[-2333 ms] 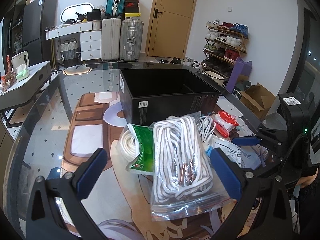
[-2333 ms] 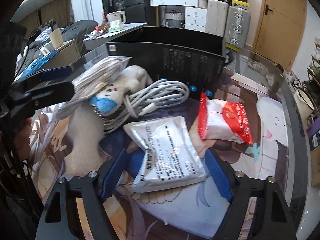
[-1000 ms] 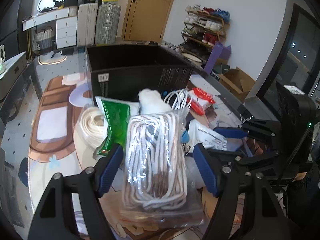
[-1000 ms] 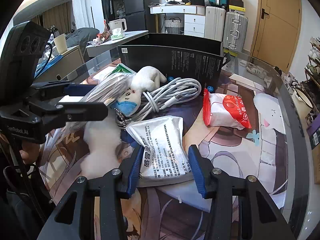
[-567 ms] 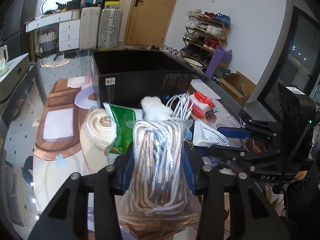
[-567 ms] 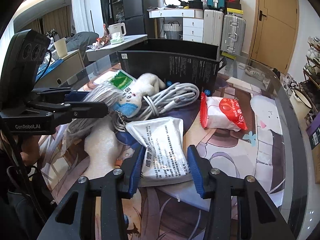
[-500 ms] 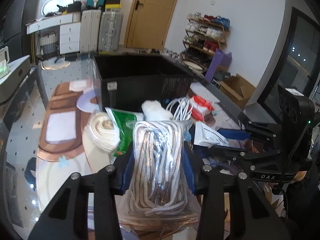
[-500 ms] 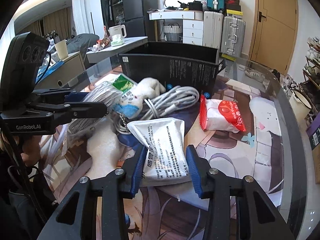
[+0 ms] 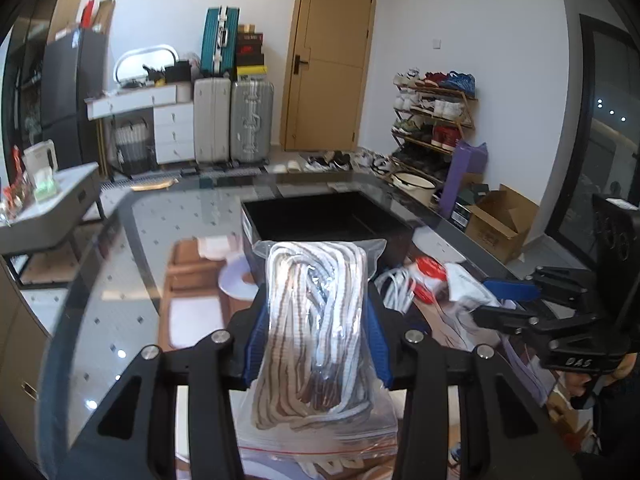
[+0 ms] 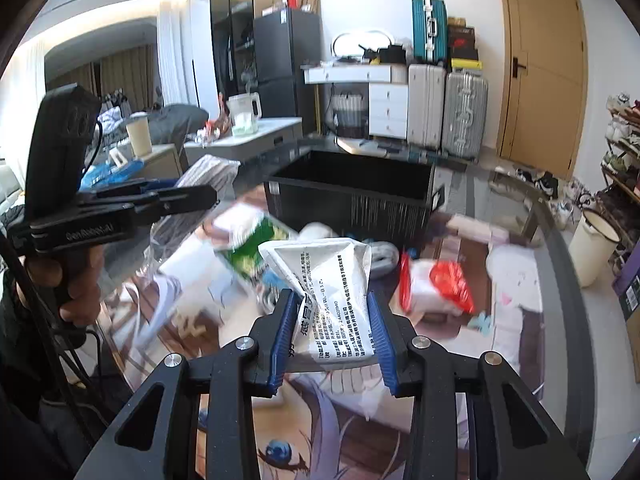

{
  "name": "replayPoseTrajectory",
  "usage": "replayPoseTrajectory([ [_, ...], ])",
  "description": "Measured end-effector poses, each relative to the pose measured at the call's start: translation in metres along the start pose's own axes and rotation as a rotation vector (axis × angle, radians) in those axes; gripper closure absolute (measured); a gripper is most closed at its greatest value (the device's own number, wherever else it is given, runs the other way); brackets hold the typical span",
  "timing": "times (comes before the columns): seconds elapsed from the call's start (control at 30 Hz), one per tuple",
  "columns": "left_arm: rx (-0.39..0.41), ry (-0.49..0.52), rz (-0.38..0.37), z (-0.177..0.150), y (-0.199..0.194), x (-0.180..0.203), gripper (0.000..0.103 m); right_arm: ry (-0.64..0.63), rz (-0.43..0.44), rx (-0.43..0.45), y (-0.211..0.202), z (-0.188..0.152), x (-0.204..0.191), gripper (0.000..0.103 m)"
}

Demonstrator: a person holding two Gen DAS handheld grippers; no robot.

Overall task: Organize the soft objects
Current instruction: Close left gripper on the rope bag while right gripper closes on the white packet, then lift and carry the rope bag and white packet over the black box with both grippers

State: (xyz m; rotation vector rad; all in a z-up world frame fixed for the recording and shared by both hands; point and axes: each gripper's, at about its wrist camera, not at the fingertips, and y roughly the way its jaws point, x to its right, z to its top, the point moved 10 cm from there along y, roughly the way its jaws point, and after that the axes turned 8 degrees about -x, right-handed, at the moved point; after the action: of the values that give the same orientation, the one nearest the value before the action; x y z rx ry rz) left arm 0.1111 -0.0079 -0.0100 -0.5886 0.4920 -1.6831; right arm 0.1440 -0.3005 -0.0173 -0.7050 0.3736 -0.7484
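Observation:
My left gripper [image 9: 318,324] is shut on a clear zip bag of white rope [image 9: 316,320] and holds it lifted above the table, in front of the black box [image 9: 320,216]. My right gripper [image 10: 332,328] is shut on a white printed pouch [image 10: 332,296], also lifted. The left gripper and its bag show at the left of the right wrist view [image 10: 188,196]. On the mat lie a red-and-white packet [image 10: 436,284], a green packet [image 10: 252,248], a white plush toy [image 10: 320,232] and a white cable coil [image 9: 394,284].
The open black box [image 10: 352,196] stands mid-table, behind the pile. The glass table edge [image 10: 560,264] curves on the right. A side table [image 9: 52,200] stands to the left, suitcases and a shoe rack [image 9: 432,120] beyond.
Both grippers closed on their items and lifted them: the left raised the rope bag, the right raised the white pouch off the mat. Both views have tilted up toward the box.

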Motion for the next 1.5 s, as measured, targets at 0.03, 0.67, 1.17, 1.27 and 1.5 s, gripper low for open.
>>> replayPoseTrajectory([
  [0.03, 0.015, 0.003, 0.012, 0.005, -0.002, -0.002, 0.061, 0.004, -0.001, 0.013, -0.003, 0.004, 0.000, 0.066],
  [0.67, 0.097, 0.017, 0.096, 0.056, 0.014, -0.030, 0.061, 0.082, -0.007, 0.164, -0.014, 0.087, 0.029, 0.066],
  [1.17, 0.059, -0.005, 0.082, 0.079, 0.068, -0.037, 0.060, 0.081, 0.007, 0.092, 0.044, 0.119, 0.046, 0.066],
  [1.27, 0.043, 0.000, 0.073, 0.079, 0.080, -0.035, 0.061, 0.083, 0.007, 0.073, 0.060, 0.124, 0.049, 0.066],
  [1.5, 0.016, 0.000, 0.065, 0.085, 0.104, -0.035, 0.061, 0.090, 0.005, 0.026, 0.090, 0.128, 0.062, 0.066],
])
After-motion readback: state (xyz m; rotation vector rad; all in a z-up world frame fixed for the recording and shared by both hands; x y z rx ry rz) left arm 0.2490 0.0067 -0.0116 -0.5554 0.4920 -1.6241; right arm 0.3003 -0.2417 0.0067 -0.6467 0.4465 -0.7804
